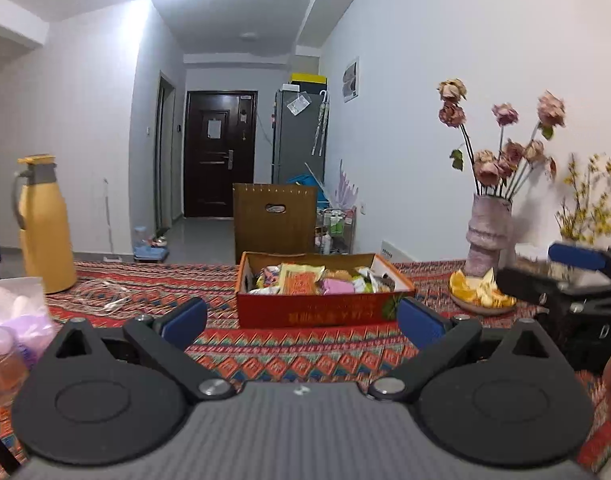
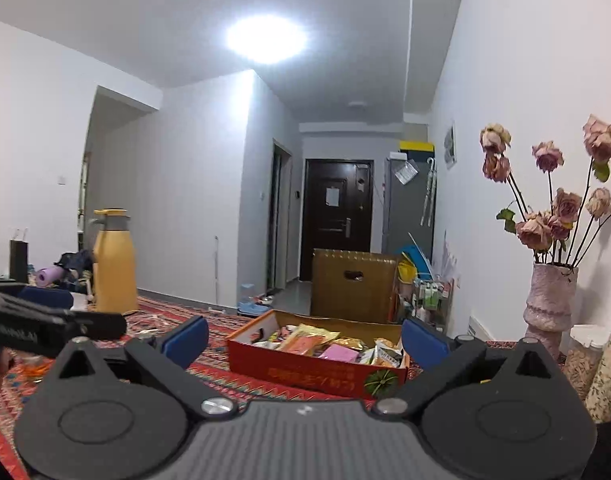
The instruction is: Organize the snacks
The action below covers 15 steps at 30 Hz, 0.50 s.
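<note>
Jaws wide — two grippers, left gripper [image 1: 301,322], right gripper [image 2: 303,338], one snack box [image 1: 321,312]

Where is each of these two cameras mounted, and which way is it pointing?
Left wrist view: sits on the left gripper, looking along its open blue fingers across the patterned table at the snack box; the right gripper shows at right.
Right wrist view: sits on the right gripper, facing the same box from its right; the left gripper shows at left.
Both share the box, yellow thermos, flower vase and dark door.

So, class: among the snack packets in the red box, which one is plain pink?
The flat pink packet near the box's front wall; its neighbours are yellow, orange or green.
</note>
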{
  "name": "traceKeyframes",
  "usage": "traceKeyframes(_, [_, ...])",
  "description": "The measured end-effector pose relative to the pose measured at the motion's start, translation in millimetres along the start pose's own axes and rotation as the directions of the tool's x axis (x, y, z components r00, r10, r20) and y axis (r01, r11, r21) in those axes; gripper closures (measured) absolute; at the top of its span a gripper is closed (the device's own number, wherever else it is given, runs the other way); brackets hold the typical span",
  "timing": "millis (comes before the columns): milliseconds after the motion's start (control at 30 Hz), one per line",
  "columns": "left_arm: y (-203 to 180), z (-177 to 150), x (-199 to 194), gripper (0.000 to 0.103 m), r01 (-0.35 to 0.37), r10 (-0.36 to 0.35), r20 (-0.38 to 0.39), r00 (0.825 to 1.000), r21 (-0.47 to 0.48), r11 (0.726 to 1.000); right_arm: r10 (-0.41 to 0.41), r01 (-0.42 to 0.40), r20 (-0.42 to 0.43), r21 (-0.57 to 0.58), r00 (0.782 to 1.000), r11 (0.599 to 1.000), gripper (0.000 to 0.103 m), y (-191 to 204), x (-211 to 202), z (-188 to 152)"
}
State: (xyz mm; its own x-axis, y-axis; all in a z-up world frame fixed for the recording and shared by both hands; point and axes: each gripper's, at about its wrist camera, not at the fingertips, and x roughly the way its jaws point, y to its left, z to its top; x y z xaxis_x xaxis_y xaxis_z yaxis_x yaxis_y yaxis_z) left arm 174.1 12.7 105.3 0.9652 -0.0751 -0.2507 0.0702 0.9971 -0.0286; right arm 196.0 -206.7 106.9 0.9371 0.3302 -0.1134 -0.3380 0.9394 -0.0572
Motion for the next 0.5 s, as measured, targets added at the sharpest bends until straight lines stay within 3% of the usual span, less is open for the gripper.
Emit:
traceKeyframes(200, [-8.1,-26.6,-61.1,0.0,-0.009,0.009,0.013,1.0,-0.022,1.0,0.013,-0.013,0.017,-0.008,1.0,1.0,0.0,22.5,-57.7,-15.0])
traceKeyframes(400, [-8.5,-56.4,-110.3,0.0,-0.064,0.066,0.032,0.997,-0.059,0.996,0.002,-0.002,0.038,0.0,0.999,1.0,0.0,45.5,-108.7,-37.2])
traceKeyframes(500, [-7.4,-77.4,-126.1,0.0,-0.121,0.122,0.005,0.993,-0.084,0.989,0.009,-0.01,0.025,0.035,1.0,0.999,0.0,58.9,-125.6,-53.7])
